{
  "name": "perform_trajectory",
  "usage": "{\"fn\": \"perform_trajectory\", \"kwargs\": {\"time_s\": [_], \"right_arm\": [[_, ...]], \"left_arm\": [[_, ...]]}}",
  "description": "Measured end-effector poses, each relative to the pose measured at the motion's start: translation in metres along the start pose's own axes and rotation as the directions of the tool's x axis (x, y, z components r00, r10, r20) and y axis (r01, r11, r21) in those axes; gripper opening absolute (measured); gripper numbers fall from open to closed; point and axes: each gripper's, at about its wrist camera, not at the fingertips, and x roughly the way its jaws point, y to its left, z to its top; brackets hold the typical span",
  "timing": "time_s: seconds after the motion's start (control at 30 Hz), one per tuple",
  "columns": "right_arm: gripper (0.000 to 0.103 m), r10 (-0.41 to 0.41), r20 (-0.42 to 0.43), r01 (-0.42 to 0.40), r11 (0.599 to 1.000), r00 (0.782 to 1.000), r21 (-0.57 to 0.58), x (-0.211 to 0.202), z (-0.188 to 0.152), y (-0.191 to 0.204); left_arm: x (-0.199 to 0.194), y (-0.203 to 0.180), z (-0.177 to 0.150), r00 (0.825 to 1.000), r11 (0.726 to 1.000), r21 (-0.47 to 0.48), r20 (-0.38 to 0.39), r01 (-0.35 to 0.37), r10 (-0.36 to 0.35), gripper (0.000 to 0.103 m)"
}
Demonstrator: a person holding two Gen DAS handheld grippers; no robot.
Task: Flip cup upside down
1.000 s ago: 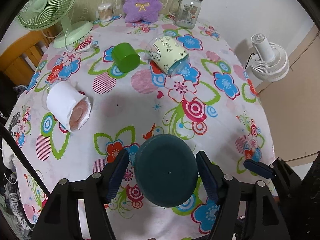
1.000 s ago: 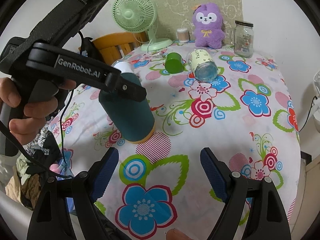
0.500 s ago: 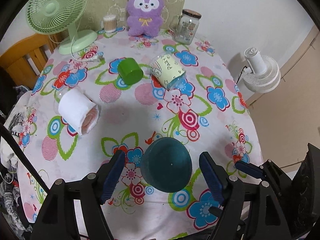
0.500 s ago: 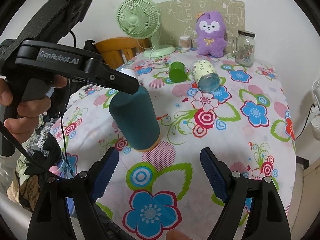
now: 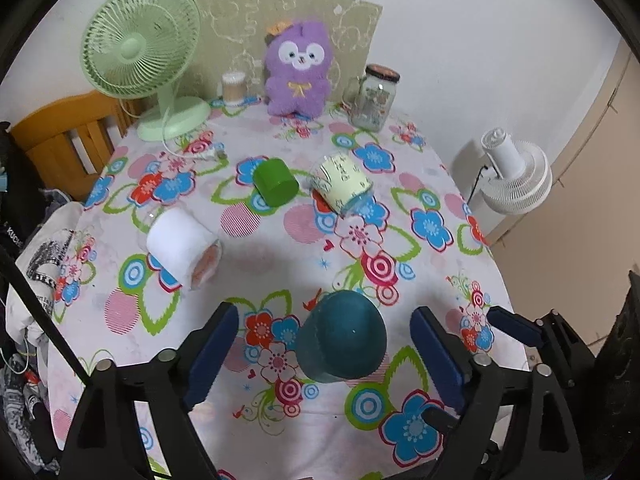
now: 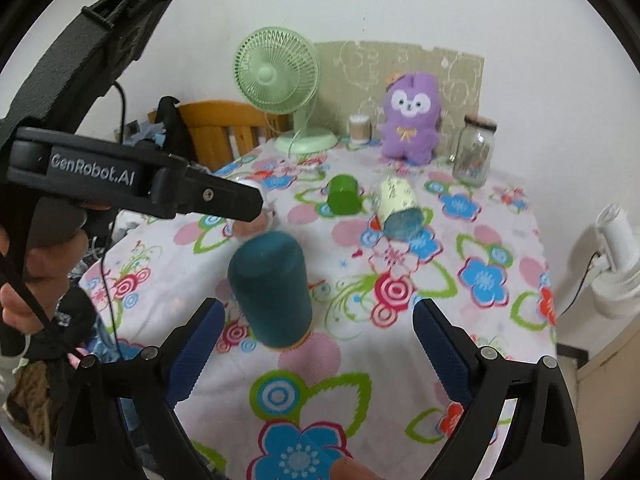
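A dark teal cup (image 5: 342, 336) stands upside down on the floral tablecloth (image 5: 280, 240), its base up; it also shows in the right wrist view (image 6: 272, 288). My left gripper (image 5: 324, 356) is open, its blue pads well apart on either side of the cup and above it, touching nothing. My right gripper (image 6: 316, 350) is open and empty, near the table's front edge, with the cup just ahead and to the left. The left gripper's body (image 6: 132, 176) shows at left in the right wrist view.
A green cup (image 5: 276, 182), a clear labelled cup (image 5: 344, 184) and a white roll (image 5: 180, 246) lie on their sides mid-table. A green fan (image 5: 140, 48), a purple plush (image 5: 298, 68) and a glass jar (image 5: 374, 98) stand at the back. A white fan (image 5: 516, 176) is off the table's right.
My left gripper has let go of the teal cup and pulled up and back, jaws wide. The cup stays standing upside down. The right gripper has drawn back slightly.
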Motion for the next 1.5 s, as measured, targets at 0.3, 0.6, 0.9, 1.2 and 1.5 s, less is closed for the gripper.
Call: {"fn": "perform_trajectory", "kwargs": {"time_s": [0.3,0.6,0.9,1.2,1.5], "right_arm": [[0.100,-0.120,0.075,0.121,0.993,0.990,-0.008,-0.009,0.012,0.014],[0.101,-0.157,0.120,0.154,0.987,0.980,0.040,-0.015,0.023,0.021],[0.103,-0.225,0.187,0.207,0.972,0.956,0.108,-0.032,0.031,0.020],[0.103,-0.217,0.223,0.194,0.974,0.950,0.117,-0.039,0.038,0.025],[0.103,-0.202,0.229,0.181,0.977,0.952,0.113,-0.039,0.040,0.028]], "left_arm": [[-0.023,0.012,-0.006,0.988,0.998,-0.021,0.142,-0.062,0.065,0.100],[-0.037,0.023,-0.020,0.956,0.989,-0.027,0.254,-0.142,0.144,0.103],[-0.054,0.028,-0.032,0.907,0.976,-0.034,0.363,-0.215,0.213,0.103],[-0.060,0.042,-0.037,0.889,0.972,-0.067,0.395,-0.224,0.232,0.103],[-0.066,0.045,-0.040,0.875,0.972,-0.068,0.425,-0.223,0.231,0.103]]}}
